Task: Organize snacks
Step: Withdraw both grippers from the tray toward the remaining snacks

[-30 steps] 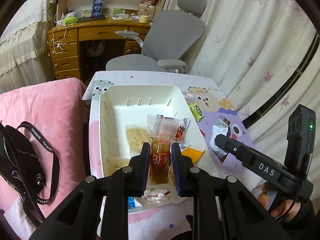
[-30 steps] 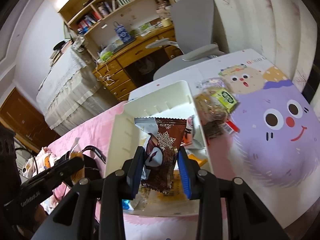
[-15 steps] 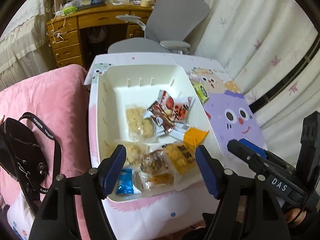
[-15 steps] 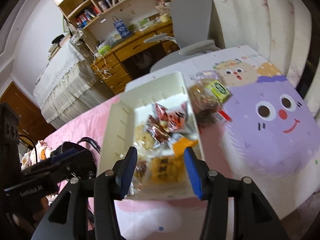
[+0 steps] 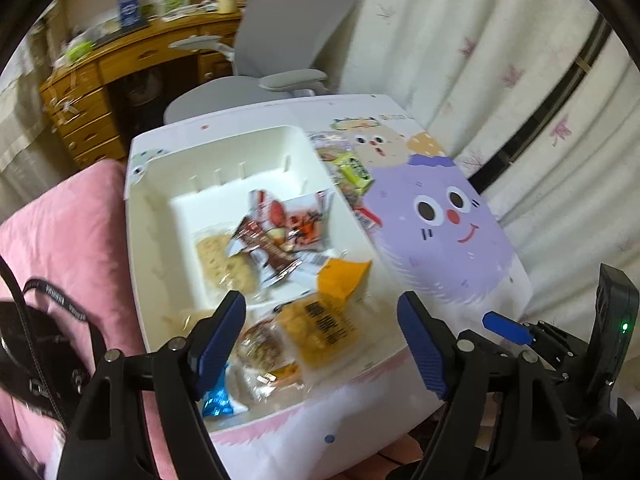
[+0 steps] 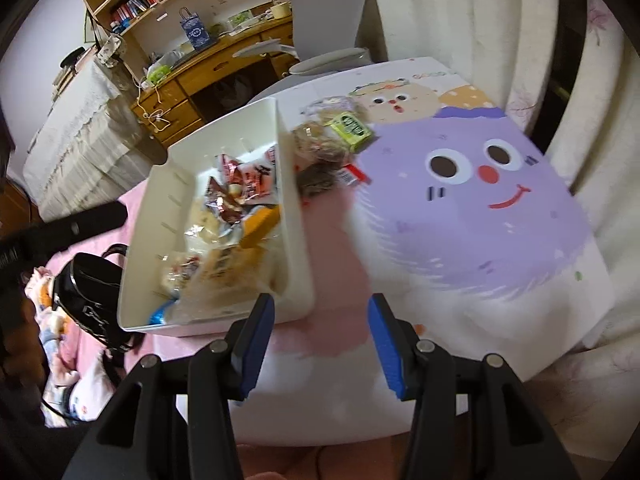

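A white bin (image 5: 224, 148) on the table holds several snack packets, among them a brown packet (image 5: 266, 246), a red packet (image 5: 306, 218) and an orange one (image 5: 344, 278). The bin also shows in the right wrist view (image 6: 296, 216). A few snacks lie on the table beside the bin, including a green packet (image 5: 354, 170), which also shows in the right wrist view (image 6: 352, 130). My left gripper (image 5: 320, 340) is open and empty above the bin's near end. My right gripper (image 6: 320, 344) is open and empty over the table's front edge.
The table (image 6: 480, 216) has a cartoon-face cloth. A pink bed with a black bag (image 5: 28, 344) lies to the left. A grey office chair (image 5: 280, 40) and a wooden desk (image 5: 120, 68) stand behind the table. Curtains hang to the right.
Both grippers opened and dropped their packets into the bin, then drew back toward the near edge. The brown and red packets now lie in the bin.
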A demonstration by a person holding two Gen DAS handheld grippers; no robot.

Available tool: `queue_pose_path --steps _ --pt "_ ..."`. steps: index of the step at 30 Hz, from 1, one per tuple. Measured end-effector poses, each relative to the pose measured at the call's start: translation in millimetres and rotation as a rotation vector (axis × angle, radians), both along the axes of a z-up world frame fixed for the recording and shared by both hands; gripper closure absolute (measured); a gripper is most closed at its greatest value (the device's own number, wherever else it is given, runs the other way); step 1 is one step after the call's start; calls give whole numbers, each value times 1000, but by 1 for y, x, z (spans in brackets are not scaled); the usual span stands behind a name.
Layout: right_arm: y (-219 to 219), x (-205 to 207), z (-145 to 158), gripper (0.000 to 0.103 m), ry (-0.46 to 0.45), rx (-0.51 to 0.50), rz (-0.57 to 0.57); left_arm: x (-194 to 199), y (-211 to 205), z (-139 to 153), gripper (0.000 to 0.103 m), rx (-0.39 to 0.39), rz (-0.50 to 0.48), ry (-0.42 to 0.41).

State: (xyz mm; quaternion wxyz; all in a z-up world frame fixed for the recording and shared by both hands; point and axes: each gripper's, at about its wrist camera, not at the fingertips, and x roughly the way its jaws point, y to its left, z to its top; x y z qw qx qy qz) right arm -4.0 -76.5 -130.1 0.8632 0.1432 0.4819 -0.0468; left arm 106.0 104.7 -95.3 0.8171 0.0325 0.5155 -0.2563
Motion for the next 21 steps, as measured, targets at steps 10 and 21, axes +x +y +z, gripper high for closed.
queue_pose_path --steps 10,21 --pt "-14 14 0 45 -67 -112 129 47 -68 7 25 123 -175 -29" --pt "-23 64 -21 41 -202 -261 353 111 -156 -17 25 304 -400 27"
